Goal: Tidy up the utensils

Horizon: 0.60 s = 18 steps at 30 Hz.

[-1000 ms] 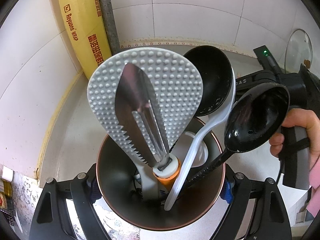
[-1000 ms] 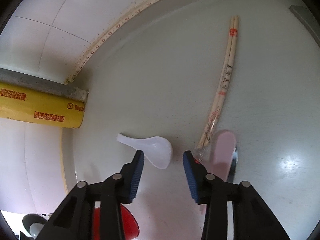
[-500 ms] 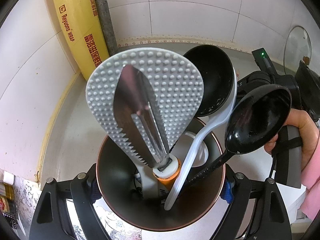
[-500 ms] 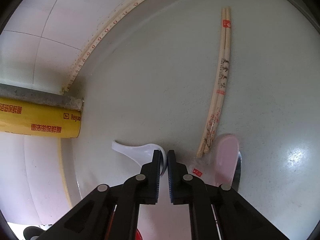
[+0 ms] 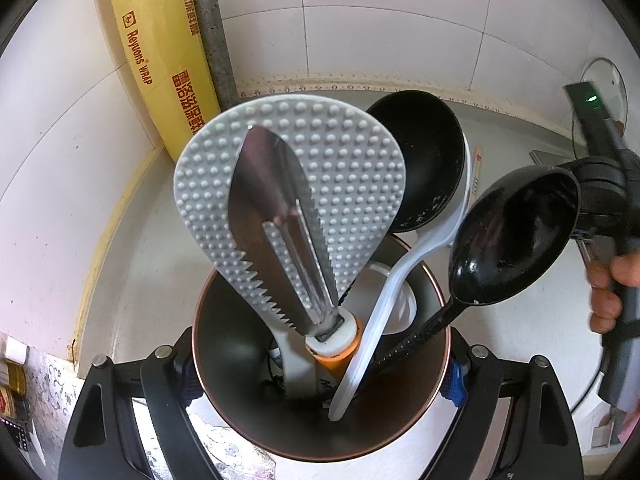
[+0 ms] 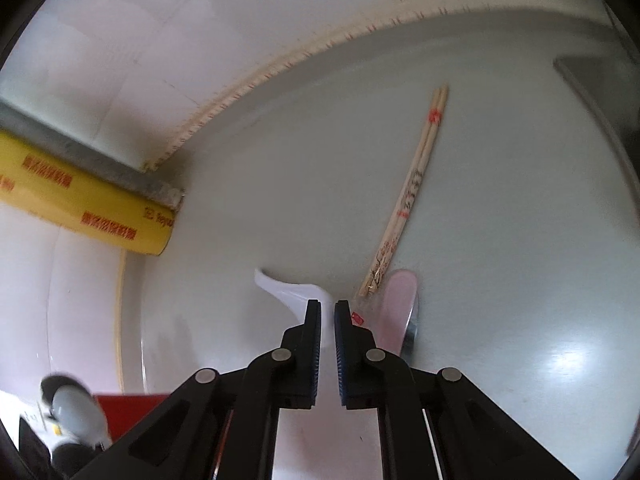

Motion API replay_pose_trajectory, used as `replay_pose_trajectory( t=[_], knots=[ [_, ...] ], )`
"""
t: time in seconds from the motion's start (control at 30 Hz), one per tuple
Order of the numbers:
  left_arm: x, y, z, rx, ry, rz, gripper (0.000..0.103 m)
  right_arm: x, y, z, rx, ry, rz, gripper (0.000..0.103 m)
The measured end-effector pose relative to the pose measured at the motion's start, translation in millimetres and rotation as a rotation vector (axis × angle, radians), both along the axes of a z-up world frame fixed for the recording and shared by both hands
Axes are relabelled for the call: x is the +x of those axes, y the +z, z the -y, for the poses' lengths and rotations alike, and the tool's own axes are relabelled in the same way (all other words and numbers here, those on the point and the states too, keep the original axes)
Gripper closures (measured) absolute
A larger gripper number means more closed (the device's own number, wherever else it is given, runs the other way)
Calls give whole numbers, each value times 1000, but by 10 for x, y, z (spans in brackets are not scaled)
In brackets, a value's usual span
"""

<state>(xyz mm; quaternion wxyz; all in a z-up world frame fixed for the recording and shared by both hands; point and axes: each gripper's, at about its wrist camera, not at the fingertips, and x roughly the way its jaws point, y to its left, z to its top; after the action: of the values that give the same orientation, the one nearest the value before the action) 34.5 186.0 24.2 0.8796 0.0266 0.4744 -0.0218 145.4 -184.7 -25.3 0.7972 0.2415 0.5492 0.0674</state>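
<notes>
White spoon (image 6: 298, 294) pinched between right gripper (image 6: 327, 312) fingers (image 6: 314, 320).

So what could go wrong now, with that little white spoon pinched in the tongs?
The right tongs grip only the bowl edge of the white spoon, so it may twist or slip out. The metal holder, clamped by the left tongs, is already crowded with the rice paddle and black ladle, so dropping it in could snag.

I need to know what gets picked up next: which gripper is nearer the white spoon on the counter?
Right. The right gripper is shut on the white spoon; the left gripper clamps the utensil cup, away from it.
</notes>
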Motion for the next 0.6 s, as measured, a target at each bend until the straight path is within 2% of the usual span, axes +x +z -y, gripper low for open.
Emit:
replay_pose_trajectory(
  t=[0.2, 0.3, 0.37, 0.4, 0.47, 0.53, 0.57, 0.6],
  knots=[
    [-36, -14, 16, 1, -3, 6, 14, -162, 405, -33, -81, 74, 113, 96],
    [-46, -24, 12, 1, -3, 4, 14, -190, 508, -20, -90, 91, 144, 97],
    [-37, -24, 11, 0, -8, 3, 14, -173, 502, 23, -78, 86, 146, 97],
    [-49, -26, 6, -2, -10, 2, 14, -166, 475, 58, -67, 73, 141, 93],
    [-40, -24, -12, -2, -14, 0, 14, -144, 381, 164, 9, 33, 124, 93],
    [-26, -23, -15, -1, -14, -6, 14, -79, 228, 195, 56, 25, 66, 91],
    [-7, -13, -12, 0, -14, -9, 14, -42, 142, 196, 70, 20, 30, 84],
    [-2, -12, -9, 0, -15, -11, 14, -7, 39, 193, 86, 14, -9, 67]
  ],
)
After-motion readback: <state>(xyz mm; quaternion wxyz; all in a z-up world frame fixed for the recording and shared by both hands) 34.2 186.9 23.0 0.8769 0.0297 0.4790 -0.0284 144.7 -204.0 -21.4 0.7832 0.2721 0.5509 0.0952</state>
